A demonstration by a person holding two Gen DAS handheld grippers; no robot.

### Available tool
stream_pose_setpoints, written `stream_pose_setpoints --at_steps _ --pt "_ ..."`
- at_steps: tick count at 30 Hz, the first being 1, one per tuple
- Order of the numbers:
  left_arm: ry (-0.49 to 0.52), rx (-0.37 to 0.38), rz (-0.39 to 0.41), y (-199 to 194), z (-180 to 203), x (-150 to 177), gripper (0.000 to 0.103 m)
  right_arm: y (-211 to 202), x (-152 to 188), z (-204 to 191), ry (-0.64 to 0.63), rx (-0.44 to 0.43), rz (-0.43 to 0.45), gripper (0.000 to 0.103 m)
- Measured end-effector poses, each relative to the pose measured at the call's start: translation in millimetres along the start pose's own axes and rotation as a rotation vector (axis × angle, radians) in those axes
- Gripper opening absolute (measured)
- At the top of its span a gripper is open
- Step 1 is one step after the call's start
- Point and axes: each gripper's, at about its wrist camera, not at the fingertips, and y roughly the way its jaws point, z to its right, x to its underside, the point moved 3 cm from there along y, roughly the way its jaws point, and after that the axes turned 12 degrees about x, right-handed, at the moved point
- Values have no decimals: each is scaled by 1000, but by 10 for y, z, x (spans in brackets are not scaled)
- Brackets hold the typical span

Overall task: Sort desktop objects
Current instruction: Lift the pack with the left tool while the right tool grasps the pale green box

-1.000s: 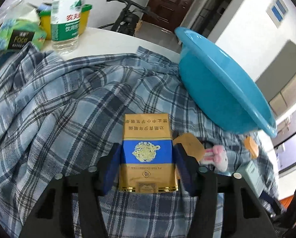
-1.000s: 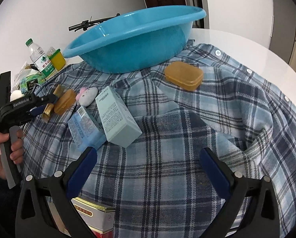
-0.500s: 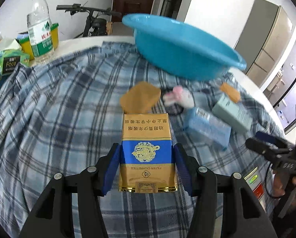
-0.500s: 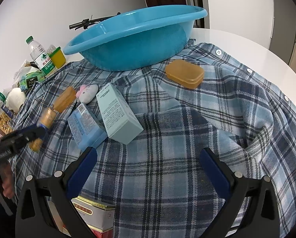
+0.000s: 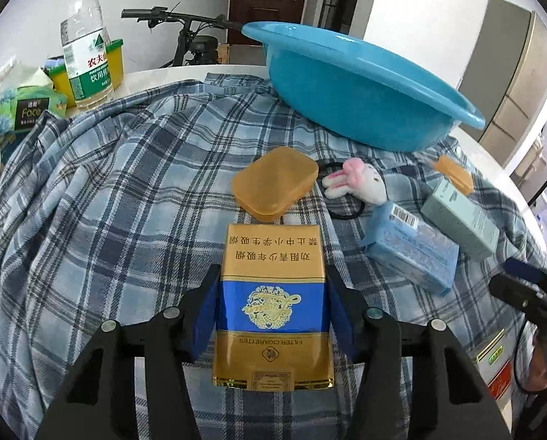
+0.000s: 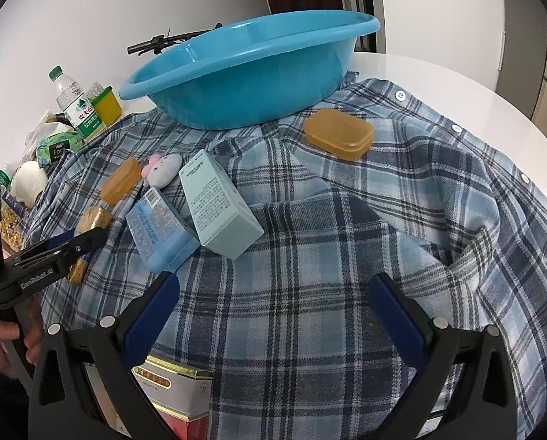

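Note:
My left gripper [image 5: 273, 293] is shut on a gold and blue cigarette pack [image 5: 273, 286], held over the plaid shirt [image 5: 126, 201]; both also show in the right wrist view, the gripper [image 6: 68, 245] and the pack [image 6: 92, 220]. A blue basin [image 5: 361, 84] stands at the back. An amber soap box [image 5: 275, 187], a plush rabbit [image 5: 361, 183], a blue box [image 5: 409, 253] and a pale green box [image 5: 460, 216] lie ahead. My right gripper [image 6: 273, 315] is open and empty above the shirt [image 6: 346, 256].
A second amber soap box [image 6: 339, 132] lies near the basin [image 6: 251, 69]. A water bottle [image 5: 86, 44], a yellow tub [image 5: 114, 62] and a tissue pack [image 5: 28, 110] stand at the back left. A red and white tin [image 6: 174, 392] sits below my right gripper.
My left gripper has lifted the cigarette pack off the shirt and carried it towards the boxes and the right gripper. The right gripper stayed open and nearly still.

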Motion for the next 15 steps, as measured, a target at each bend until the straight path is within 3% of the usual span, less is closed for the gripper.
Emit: stream_pose_setpoints --at_steps 8,12,15 --pt "31 -52 85 -257 88 36 57 -139 -74 -102 -74 -9 44 103" --pt "17 -38 68 -237 96 110 57 -263 -212 -228 -164 -25 105 84" --pt "5 -31 45 -177 90 174 57 -267 -325 -293 -217 -16 125 82"
